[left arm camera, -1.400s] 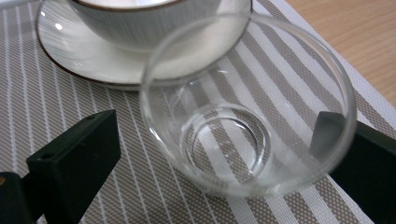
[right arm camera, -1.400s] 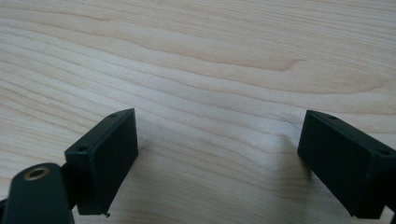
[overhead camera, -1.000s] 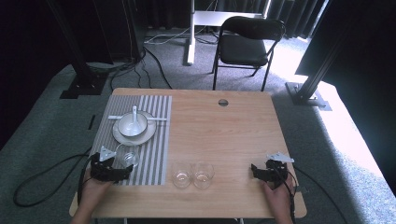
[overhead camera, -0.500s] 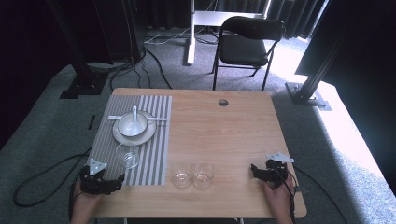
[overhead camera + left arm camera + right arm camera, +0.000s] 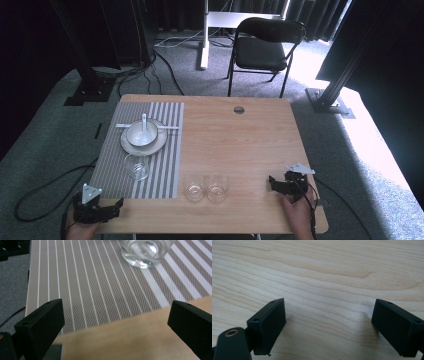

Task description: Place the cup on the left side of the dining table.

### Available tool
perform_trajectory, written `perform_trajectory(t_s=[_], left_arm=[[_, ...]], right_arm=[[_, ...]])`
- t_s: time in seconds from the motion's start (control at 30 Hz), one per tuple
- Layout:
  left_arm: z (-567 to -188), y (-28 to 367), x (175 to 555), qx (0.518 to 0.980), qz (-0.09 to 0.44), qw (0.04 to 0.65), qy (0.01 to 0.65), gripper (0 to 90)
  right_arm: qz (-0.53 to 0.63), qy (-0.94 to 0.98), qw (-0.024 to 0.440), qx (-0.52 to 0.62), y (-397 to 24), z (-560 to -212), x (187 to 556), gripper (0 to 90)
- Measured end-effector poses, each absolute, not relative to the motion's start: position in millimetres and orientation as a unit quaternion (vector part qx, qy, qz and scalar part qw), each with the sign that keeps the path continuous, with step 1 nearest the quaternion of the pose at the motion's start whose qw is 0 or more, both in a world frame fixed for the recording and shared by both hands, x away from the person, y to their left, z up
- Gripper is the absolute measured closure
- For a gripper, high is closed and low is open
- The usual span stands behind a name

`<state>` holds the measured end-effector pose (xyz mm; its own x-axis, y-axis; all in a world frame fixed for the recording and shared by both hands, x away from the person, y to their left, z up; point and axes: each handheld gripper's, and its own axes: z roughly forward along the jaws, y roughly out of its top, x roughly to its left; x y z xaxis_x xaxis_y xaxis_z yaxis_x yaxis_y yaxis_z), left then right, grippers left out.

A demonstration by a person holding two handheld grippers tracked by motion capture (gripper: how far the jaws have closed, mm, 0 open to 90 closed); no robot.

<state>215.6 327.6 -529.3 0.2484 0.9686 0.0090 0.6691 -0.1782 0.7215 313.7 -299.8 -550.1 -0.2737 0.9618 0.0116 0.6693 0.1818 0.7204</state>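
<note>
Sitting at table's [image 5: 250,130] near-left corner, L gripper [image 5: 107,210] has jaws spread wide, nothing held. Stemless glass [image 5: 136,166] stands upright on striped placemat [image 5: 160,175], straight ahead of L jaws, near but not touching; round, so no axis to match. R gripper [image 5: 276,183], near edge at right, also spread & empty, well apart. L closer.

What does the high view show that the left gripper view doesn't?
High view alone: the plate with bowl and spoon, two small glasses on bare wood, the right gripper, the chair.

Left gripper view alone: the left gripper from close up, black jaws wide apart with nothing between them, and the weave of the placemat.

Both: the striped placemat, the clear glass standing on it, and the wooden table.
</note>
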Motion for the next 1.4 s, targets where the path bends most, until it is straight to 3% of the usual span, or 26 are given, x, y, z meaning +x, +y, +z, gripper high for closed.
perform_trajectory(t_s=[1.0, 1.4], left_arm=[[-544, 359, 163, 0.705, 0.259, 0.301, 0.588, 1.4], [-550, 361, 159, 0.701, 0.255, 0.288, 0.600, 1.4]], right_arm=[[0.316, 0.733, 0.232, 0.556, -300, -550, 314, 11.6], [0.316, 0.733, 0.232, 0.556, -300, -550, 314, 11.6]])
